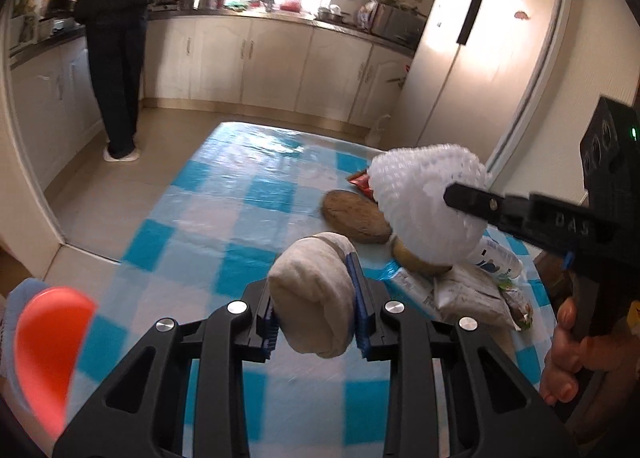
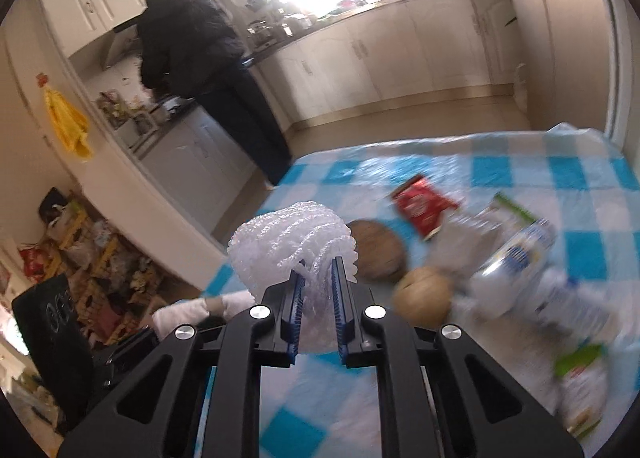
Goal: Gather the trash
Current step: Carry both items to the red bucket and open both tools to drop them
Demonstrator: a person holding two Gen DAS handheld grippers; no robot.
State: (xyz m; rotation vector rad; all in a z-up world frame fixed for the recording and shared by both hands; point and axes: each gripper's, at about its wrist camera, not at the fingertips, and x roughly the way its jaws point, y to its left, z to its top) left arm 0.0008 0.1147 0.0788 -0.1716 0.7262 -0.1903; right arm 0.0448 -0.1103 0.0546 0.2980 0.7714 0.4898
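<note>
Nearest in the left wrist view, the left gripper (image 1: 316, 316) is clenched on a crumpled grey-white wad (image 1: 314, 294), pinched between the blue pads and lifted clear of the checked tablecloth (image 1: 208, 217); carrying it high likely keeps it from dragging over the other litter. At eight o'clock an orange rim (image 1: 48, 350), blurred, may be the bin, though I cannot tell.

In the right wrist view, the right gripper (image 2: 316, 310) is grasping a white foam fruit net (image 2: 294, 248), its soft mesh bulging above the squeezed pads. The grip sits low on the net, probably because the foam gives and would slip from a shallow hold.

Beyond both, at one to three o'clock on the cloth, the remaining trash lies bunched: two brown husk-like pieces (image 2: 378, 258), a red wrapper (image 2: 424, 209), a plastic bottle (image 2: 524, 258) and paper packets (image 1: 472, 294), all still to collect.

Farthest, a person in dark clothes (image 2: 192, 45) stands at the kitchen counter (image 1: 280, 15), at eleven o'clock
</note>
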